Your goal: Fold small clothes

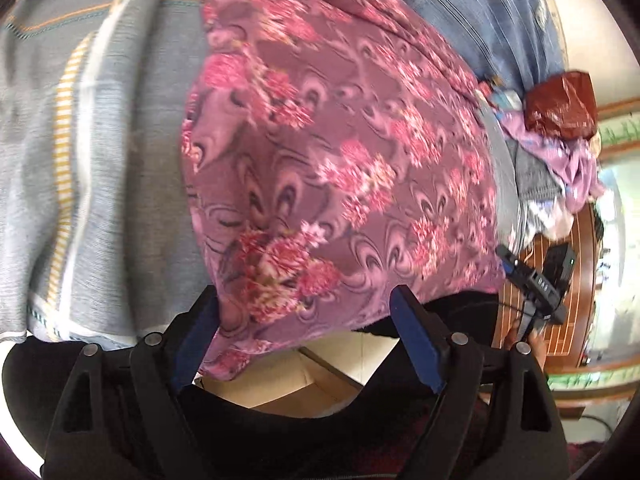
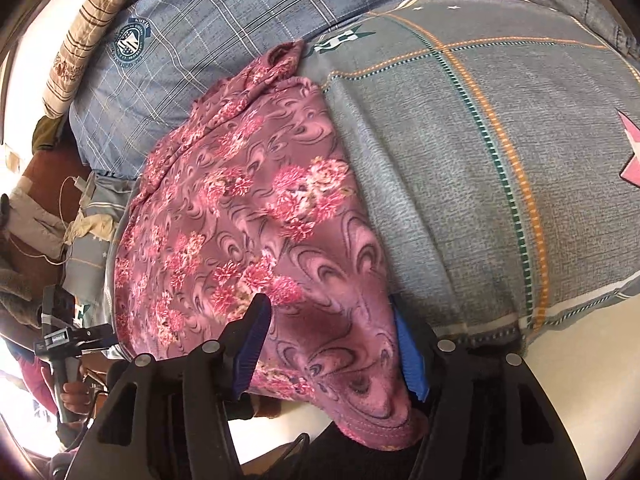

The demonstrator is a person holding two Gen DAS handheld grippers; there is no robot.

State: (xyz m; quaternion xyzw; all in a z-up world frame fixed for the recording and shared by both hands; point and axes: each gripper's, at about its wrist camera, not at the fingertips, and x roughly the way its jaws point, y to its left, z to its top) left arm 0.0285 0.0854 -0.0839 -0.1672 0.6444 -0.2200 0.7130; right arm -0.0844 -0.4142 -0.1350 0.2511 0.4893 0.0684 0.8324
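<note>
Left gripper point(image 1: 306, 336): jaws wide apart; the near hem of the floral garment point(image 1: 340, 168) lies between the blue pads point(image 1: 416, 344), which do not press on it.
Right gripper point(image 2: 328, 344): jaws apart around a bunched, stitched corner of the same garment; the cloth drapes over the right pad, with no clamping that I can see.
Floral garment: spread over the near edge of the grey checked bedsheet point(image 2: 480, 168), its hem hanging off that edge, its far end rumpled toward the blue plaid pillow point(image 2: 192, 40).
Handling: thin, limp and light, probably a little slippery; it will sag and crease rather than hold shape.
Where to grip: the two near hem corners, a good fold of cloth deep between the pads.
Beyond the garment: a loose pile of clothes point(image 1: 560, 168) farther along the sheet.
</note>
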